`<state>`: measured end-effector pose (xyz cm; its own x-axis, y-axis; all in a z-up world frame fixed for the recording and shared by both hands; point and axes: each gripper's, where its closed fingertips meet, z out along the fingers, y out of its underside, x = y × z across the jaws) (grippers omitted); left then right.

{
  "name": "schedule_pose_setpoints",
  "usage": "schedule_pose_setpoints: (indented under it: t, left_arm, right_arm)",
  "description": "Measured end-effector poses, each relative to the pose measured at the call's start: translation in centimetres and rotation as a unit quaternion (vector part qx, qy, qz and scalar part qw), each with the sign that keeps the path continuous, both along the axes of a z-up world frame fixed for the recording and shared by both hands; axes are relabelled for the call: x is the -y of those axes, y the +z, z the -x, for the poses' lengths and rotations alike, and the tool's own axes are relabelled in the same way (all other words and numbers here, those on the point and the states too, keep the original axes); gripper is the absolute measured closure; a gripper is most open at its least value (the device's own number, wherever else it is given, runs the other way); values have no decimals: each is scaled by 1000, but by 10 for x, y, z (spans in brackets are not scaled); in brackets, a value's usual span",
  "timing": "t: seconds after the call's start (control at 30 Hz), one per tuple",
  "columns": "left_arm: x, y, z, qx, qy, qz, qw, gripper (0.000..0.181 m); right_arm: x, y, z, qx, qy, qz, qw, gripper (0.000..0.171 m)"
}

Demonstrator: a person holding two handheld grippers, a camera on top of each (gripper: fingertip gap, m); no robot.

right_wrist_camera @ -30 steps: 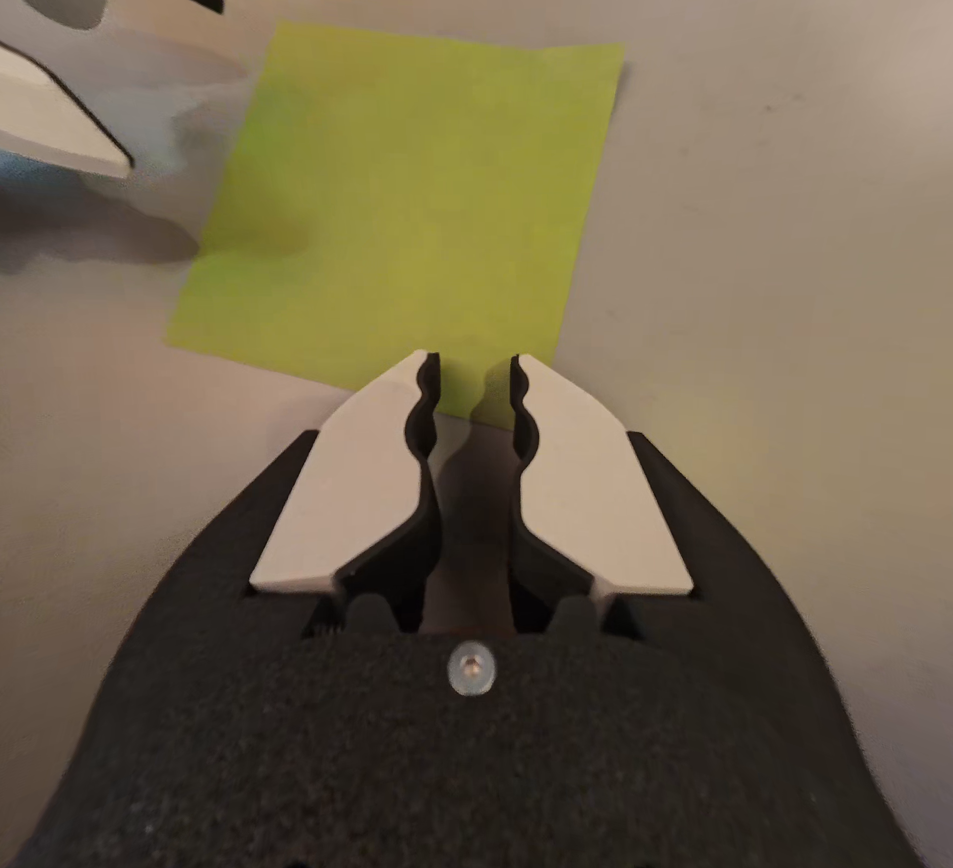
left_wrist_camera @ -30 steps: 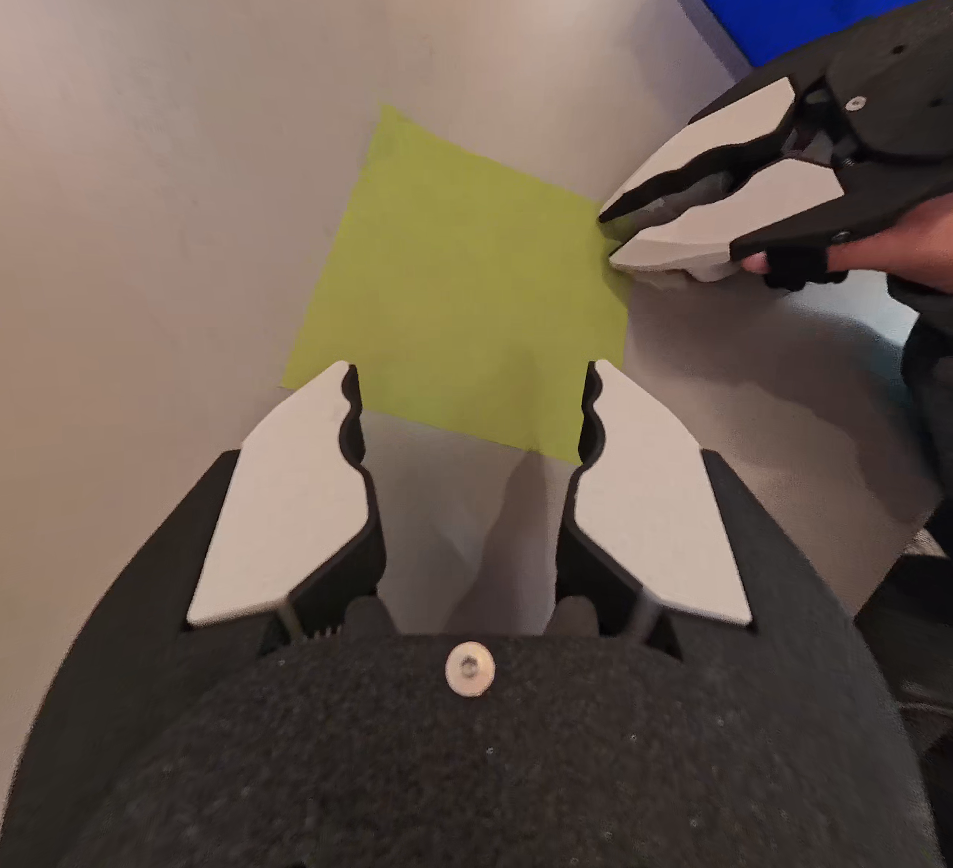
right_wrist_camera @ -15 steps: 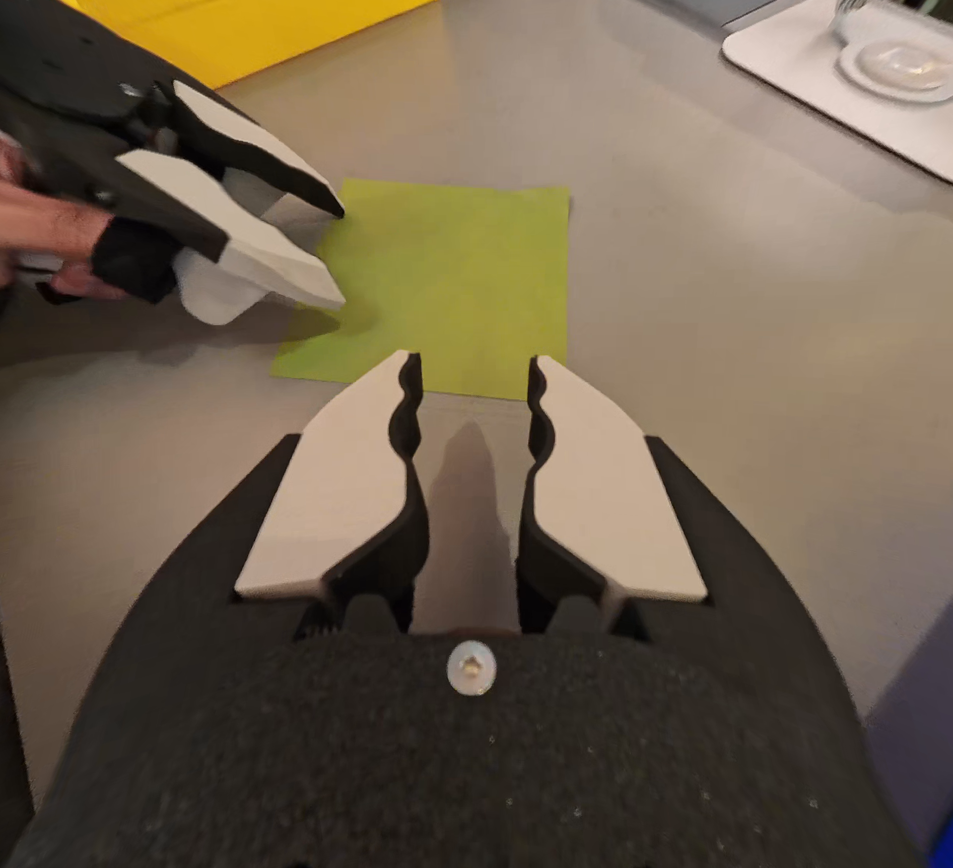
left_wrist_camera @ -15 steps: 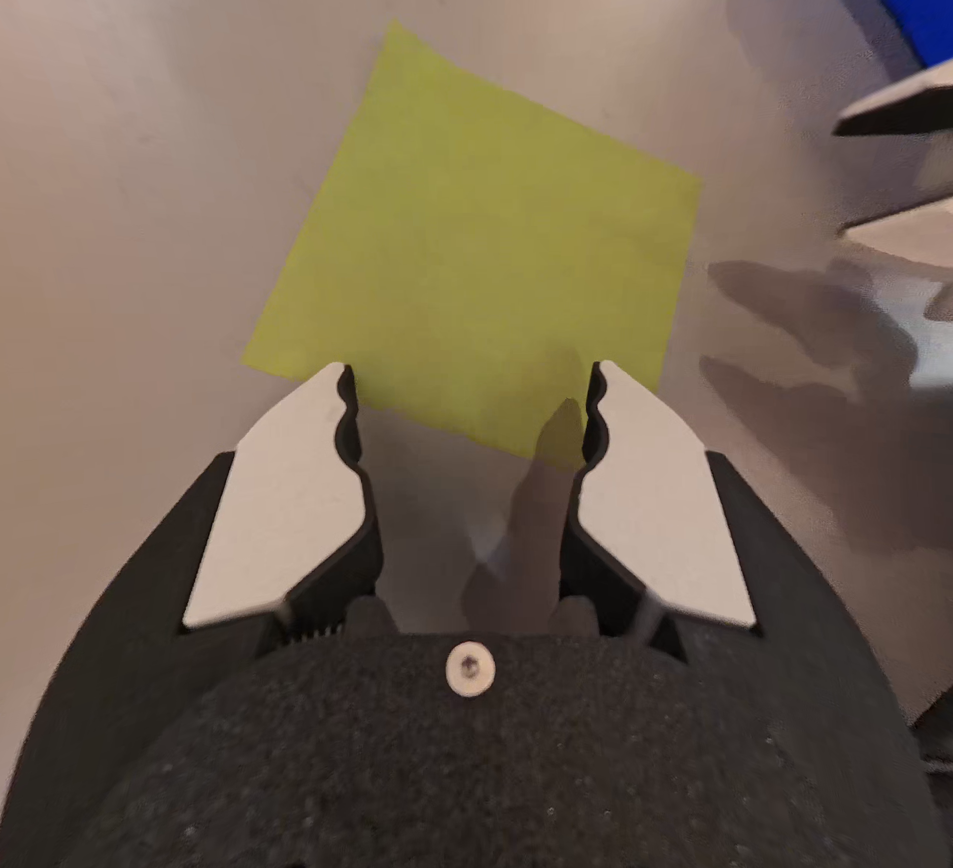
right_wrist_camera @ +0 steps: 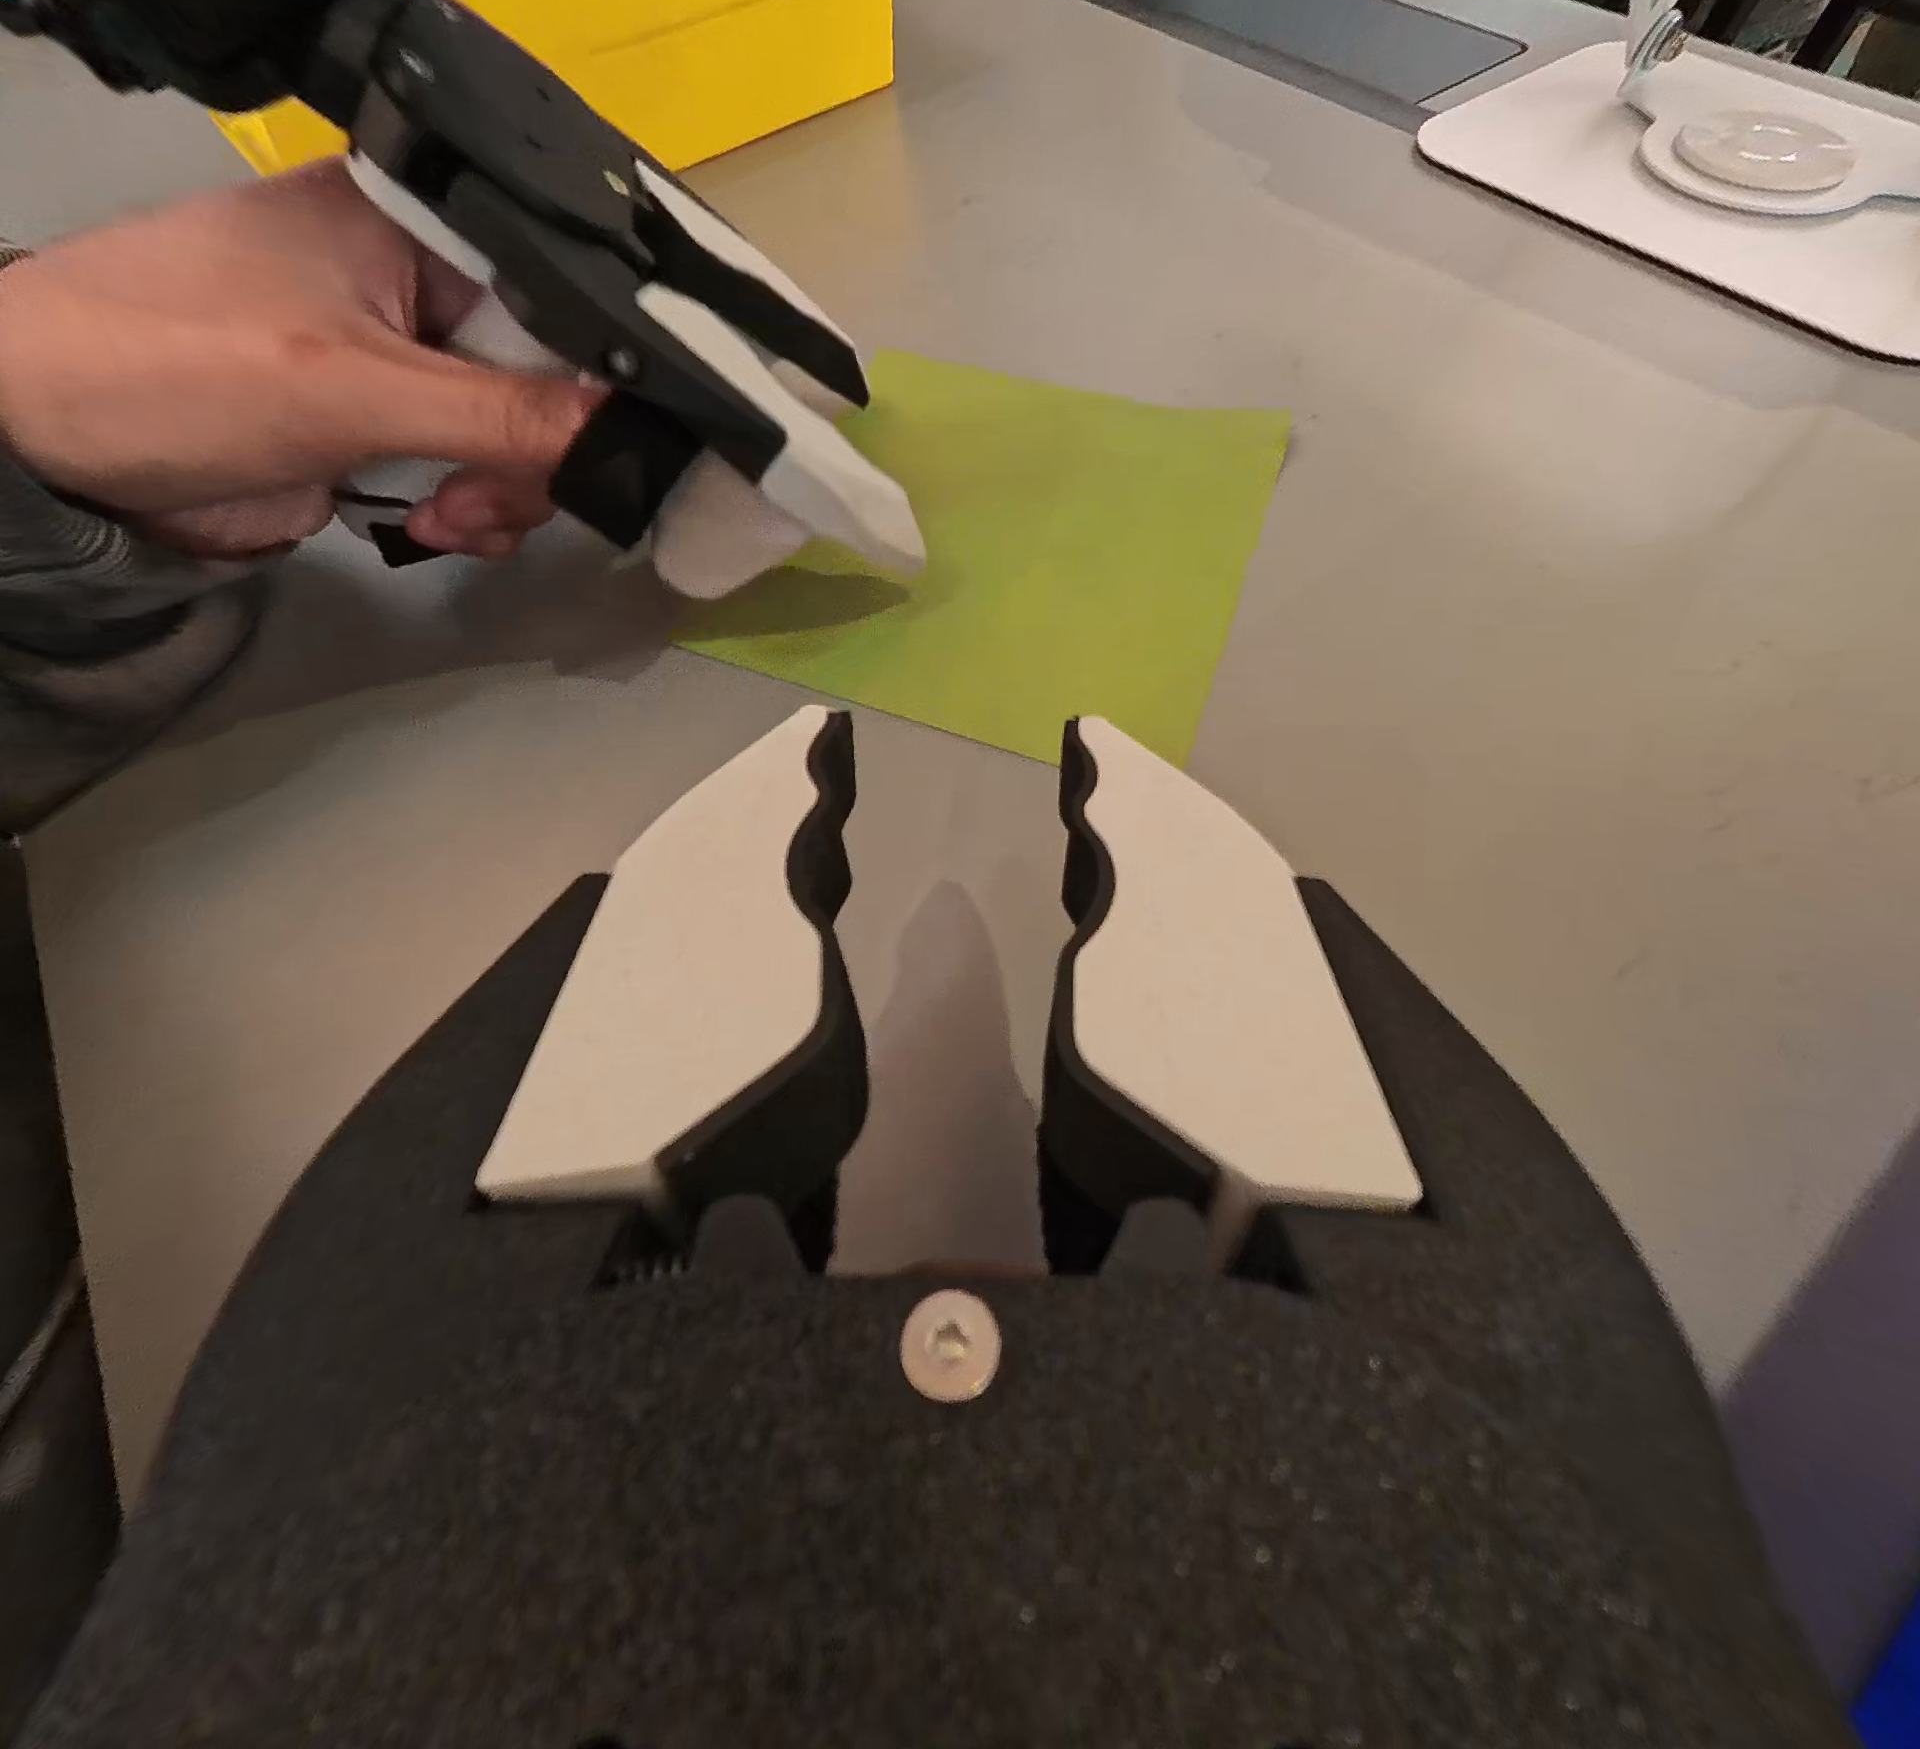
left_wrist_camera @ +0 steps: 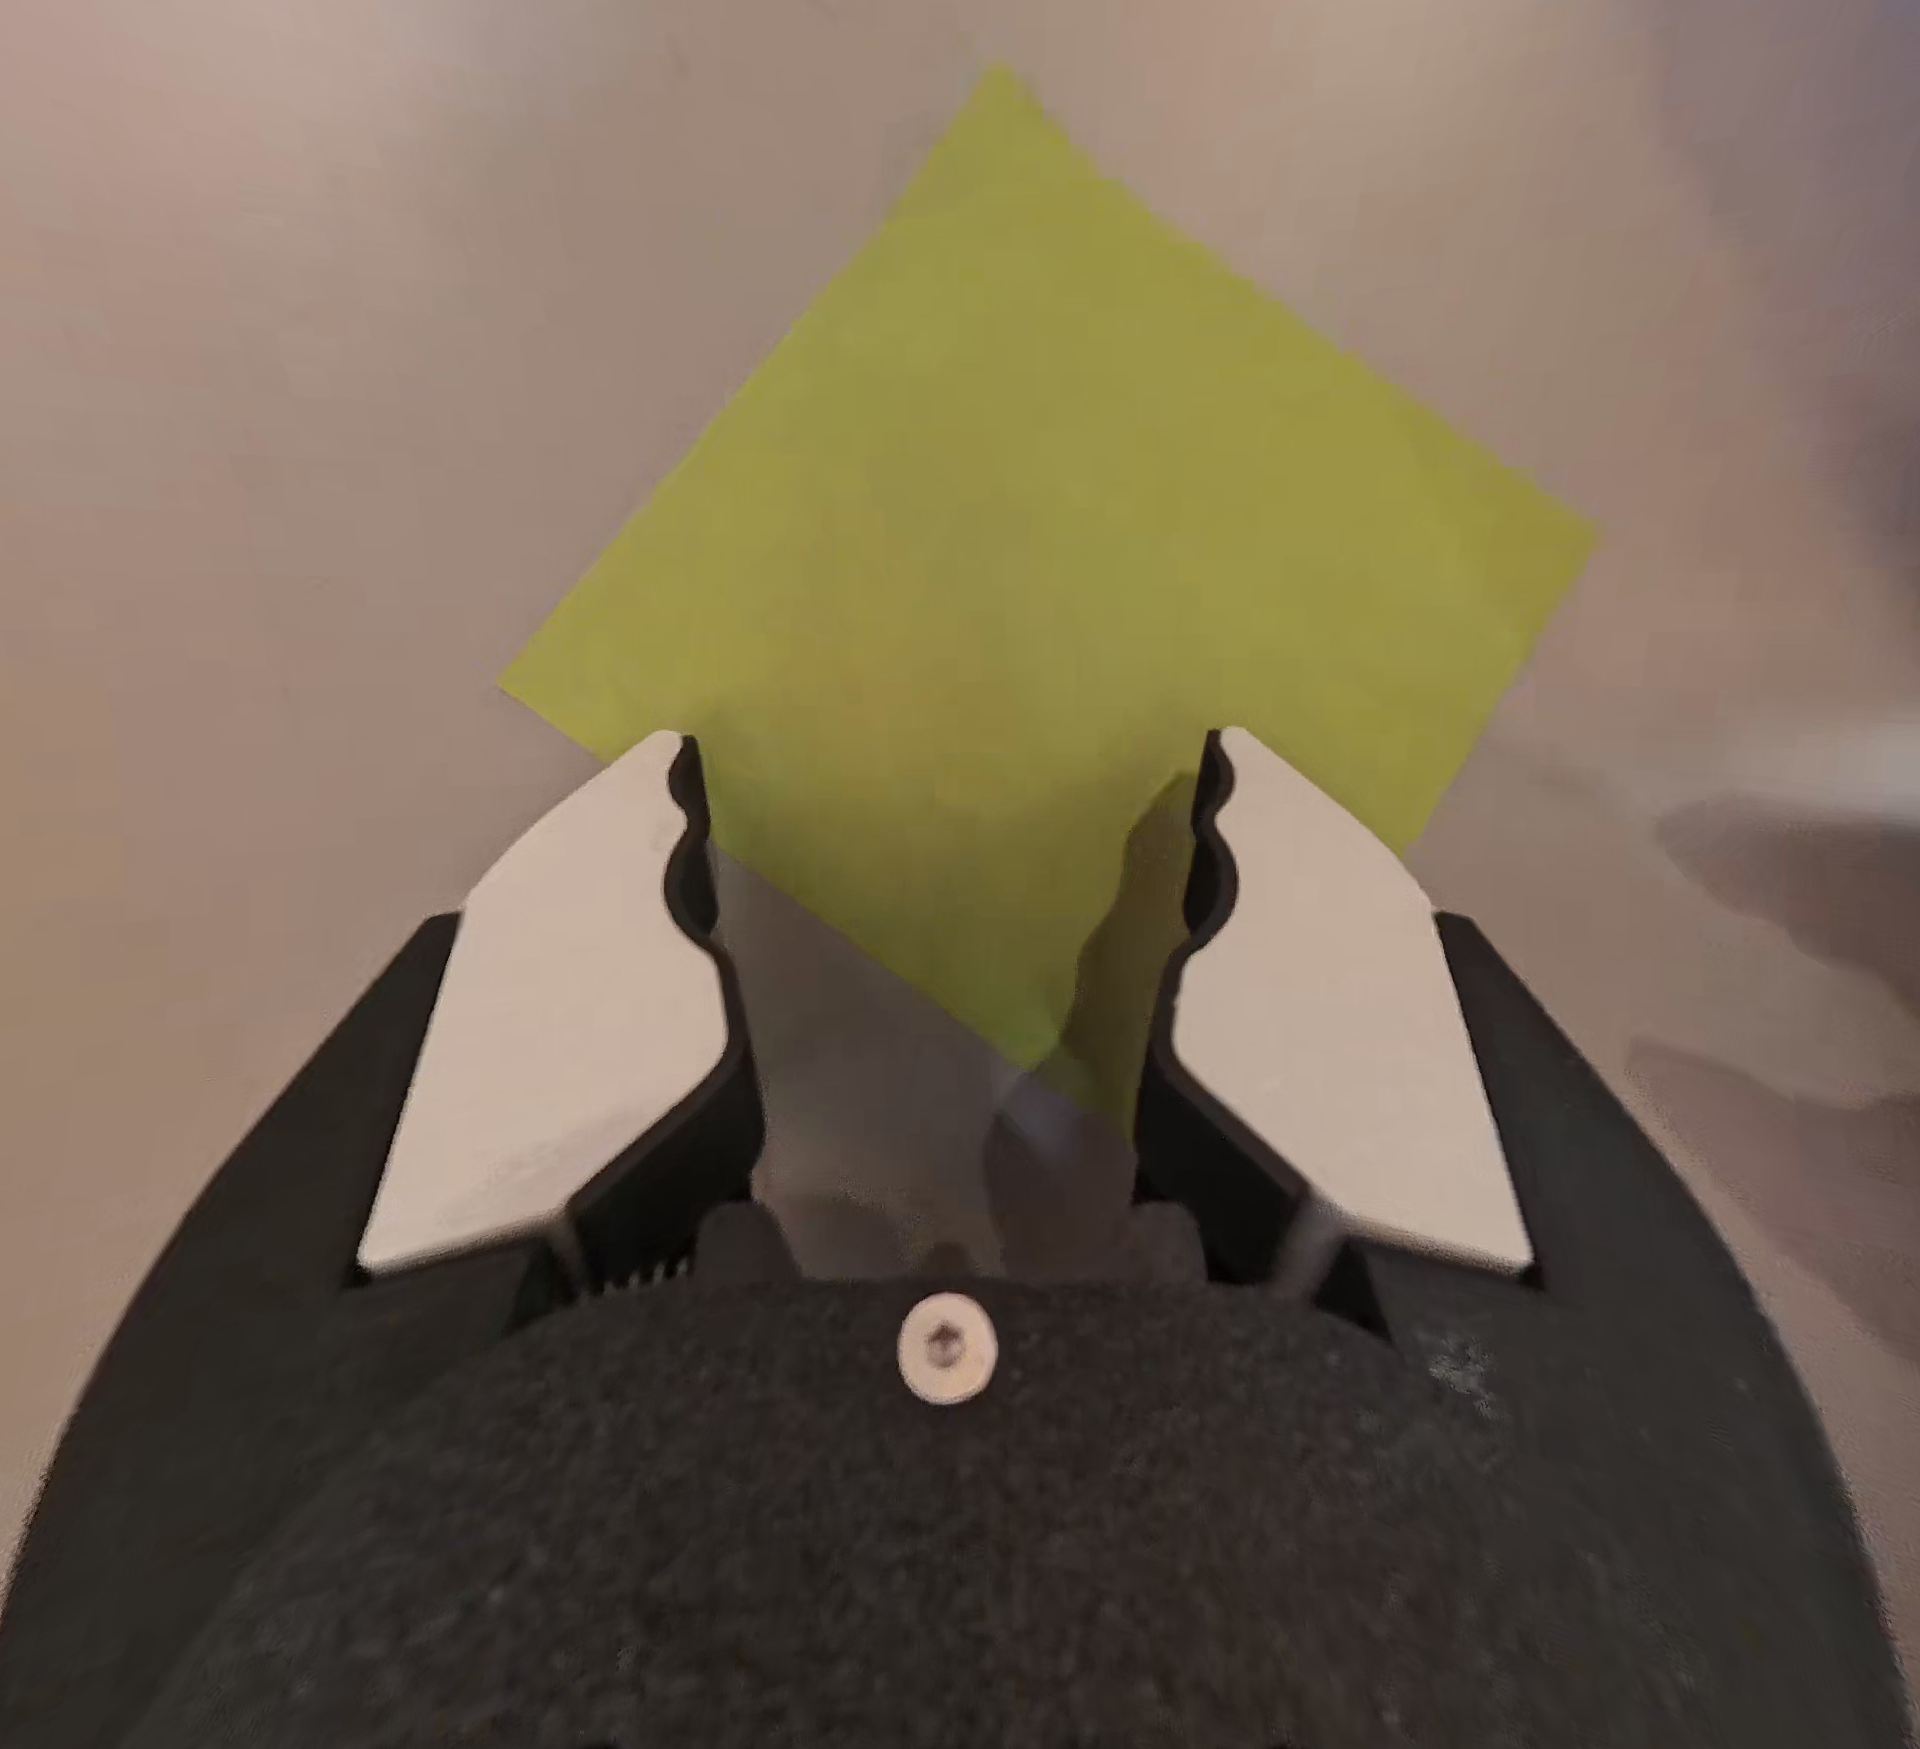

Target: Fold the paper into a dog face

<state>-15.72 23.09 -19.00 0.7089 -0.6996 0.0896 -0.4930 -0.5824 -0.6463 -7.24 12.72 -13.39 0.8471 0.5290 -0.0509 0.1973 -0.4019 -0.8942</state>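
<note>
- The flat, square sheet of lime-green paper (left_wrist_camera: 1049,577) lies unfolded on the smooth grey surface (left_wrist_camera: 312,349), with no crease visible in it.
- In the left wrist view the sheet sits as a diamond, one corner pointing away and the nearest corner reaching in between the fingers.
- The left tool (left_wrist_camera: 948,754), black-bodied with white finger plates, has its fingers spread wide apart and nothing between them; it hangs over the near corner of the sheet.
- In the right wrist view the same left tool (right_wrist_camera: 883,494) is held in a person's bare hand (right_wrist_camera: 239,380) and slants down over the sheet's left edge, casting a shadow on the paper. Whether its tips touch the paper cannot be told.
- The right tool (right_wrist_camera: 956,743) has its fingers parted with a clear gap and grips nothing; its tips sit just short of the sheet's near edge, above bare surface.
- Behind the paper, at the far left, stands a bright yellow plastic bin (right_wrist_camera: 707,6).
- At the far right a white flat stand base (right_wrist_camera: 1704,182) rests on the surface, well apart from the paper.
</note>
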Motion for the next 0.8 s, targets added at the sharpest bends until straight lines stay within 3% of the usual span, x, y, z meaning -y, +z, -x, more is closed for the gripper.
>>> schedule_pose_setpoints:
  t: [0.07,0.17,0.4,0.57,0.67,0.8]
  left_arm:
    - [0,15,-3,48,13,-4,999,91]
    - [6,23,-10,46,24,-22,998,71]
    - [6,8,-38,-12,22,-37,999,64]
    - [-3,1,-36,-28,38,-35,998,71]
    - [0,-8,-34,-30,36,-21,999,78]
    - [0,-8,-34,-30,34,-34,998,81]
  right_arm:
    - [3,-2,0,-2,3,1,1000,134]
    - [5,-4,-1,-7,7,4,1000,133]
    - [3,2,-11,-21,7,-4,1000,132]
    - [-2,6,-22,-32,-7,-7,999,132]
    - [-22,8,-26,-20,-11,-1,1000,132]
    - [-77,-5,-34,42,-15,32,999,133]
